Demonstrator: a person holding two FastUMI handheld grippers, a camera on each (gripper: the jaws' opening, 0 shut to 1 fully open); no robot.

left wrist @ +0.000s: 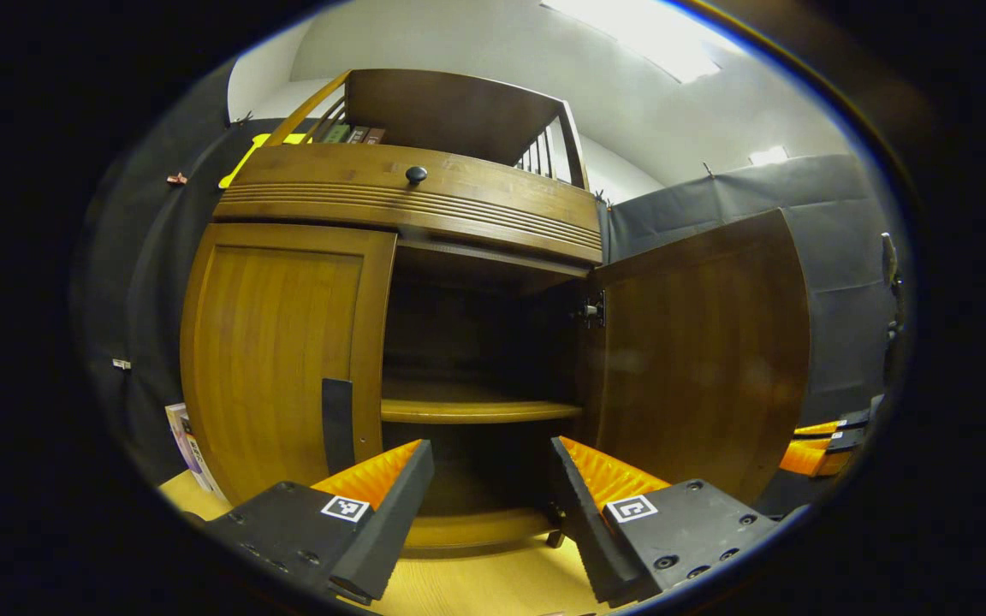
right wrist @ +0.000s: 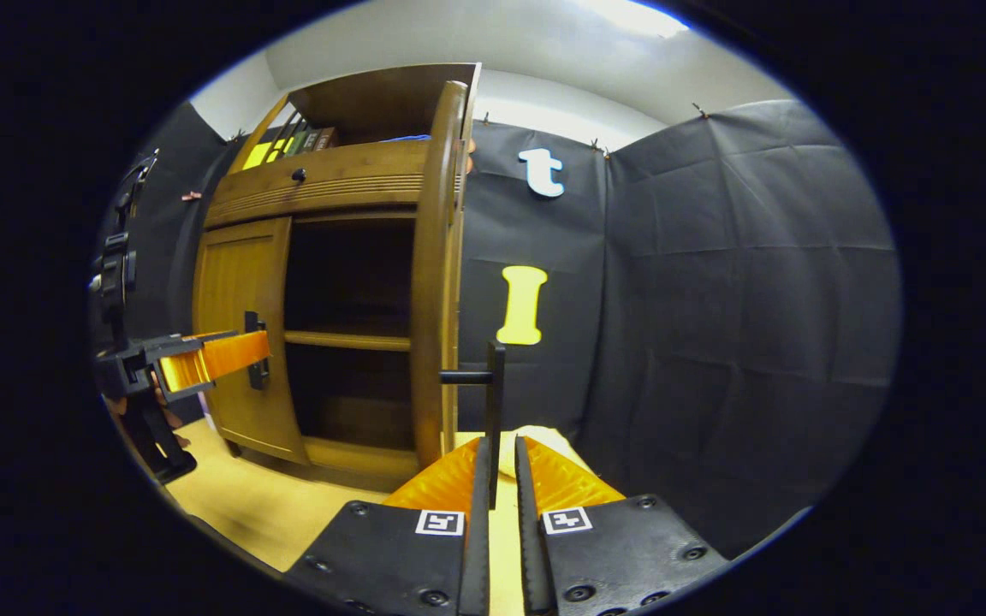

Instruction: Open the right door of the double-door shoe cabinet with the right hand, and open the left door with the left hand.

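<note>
No readable text — book spines [left wrist: 347,133] blurred.

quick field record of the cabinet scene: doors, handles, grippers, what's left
right door: swung wide open
left door: shut
left door handle: dark vertical bar, untouched
left gripper: open, facing the cabinet, right of that handle
right gripper: fingers nearly together around the right door handle; contact unclear
inside shelf: bare
top drawer knob: dark, round
left to do: open the left door
</note>
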